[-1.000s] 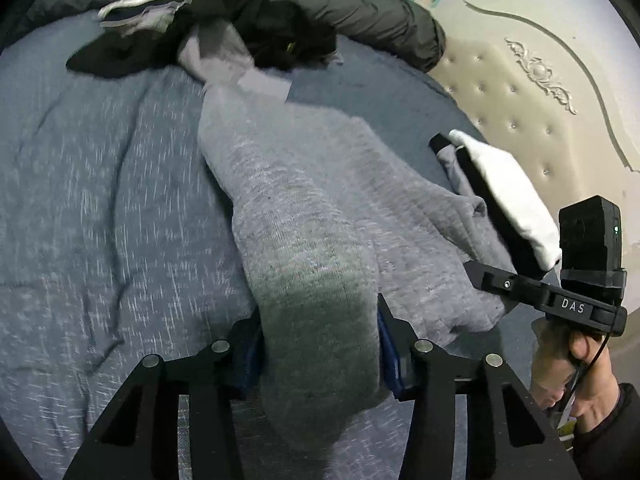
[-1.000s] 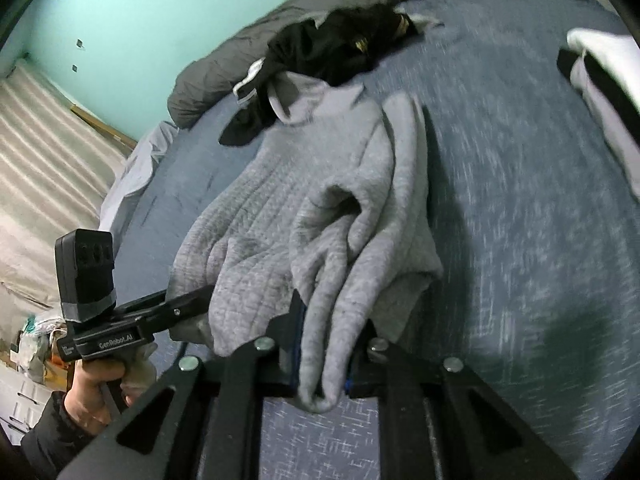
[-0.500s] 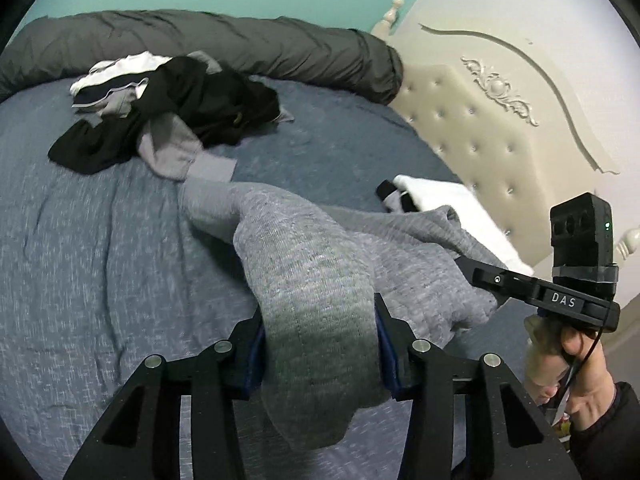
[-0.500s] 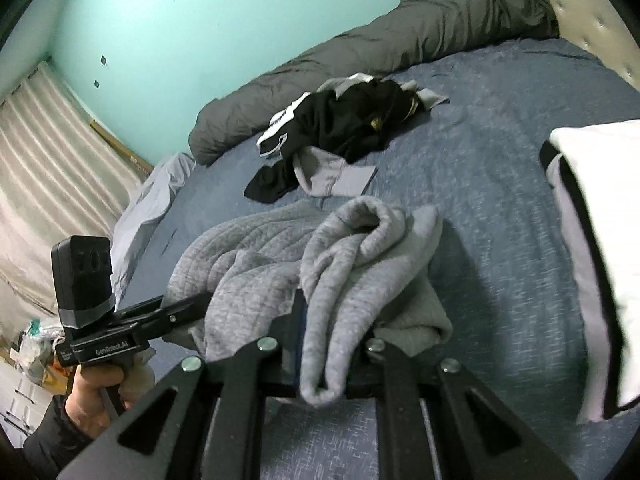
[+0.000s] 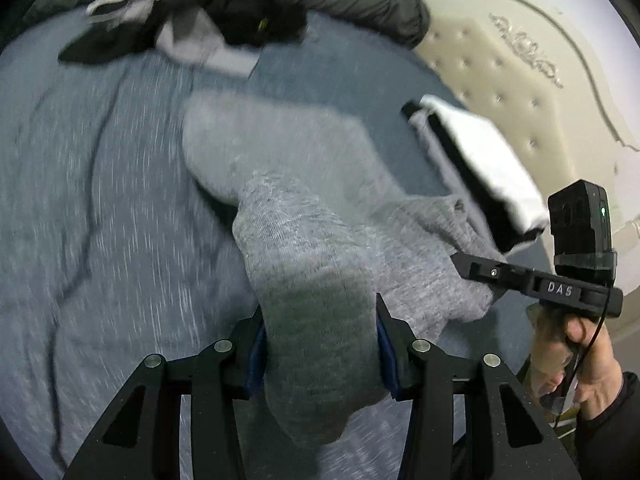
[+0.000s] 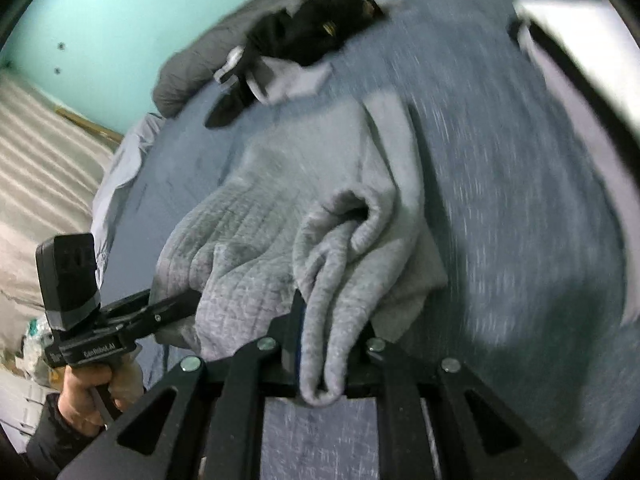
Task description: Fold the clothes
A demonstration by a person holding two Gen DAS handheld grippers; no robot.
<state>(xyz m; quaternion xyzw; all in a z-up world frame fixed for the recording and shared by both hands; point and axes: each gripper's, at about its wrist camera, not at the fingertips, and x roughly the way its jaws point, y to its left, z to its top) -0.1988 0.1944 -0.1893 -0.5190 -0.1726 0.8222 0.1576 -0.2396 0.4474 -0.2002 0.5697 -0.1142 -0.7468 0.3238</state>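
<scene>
Your left hand-held gripper (image 5: 318, 344) and right hand-held gripper (image 6: 324, 344) each clamp the grey knit sweatshirt (image 5: 312, 216); keep both corners level above the blue bed (image 5: 100, 200).

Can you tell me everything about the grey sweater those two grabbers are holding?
The grey sweater is soft, heathered knit, with a quilted-looking texture on one side in the right wrist view. It is bunched and rumpled, not folded yet, and sprawls over the blue bedsheet. The left gripper pinches a thick ribbed edge of it, and the right gripper pinches a thinner rolled fold. Its far end reaches toward the pile of dark clothes. Motion blur hides finer details.
</scene>
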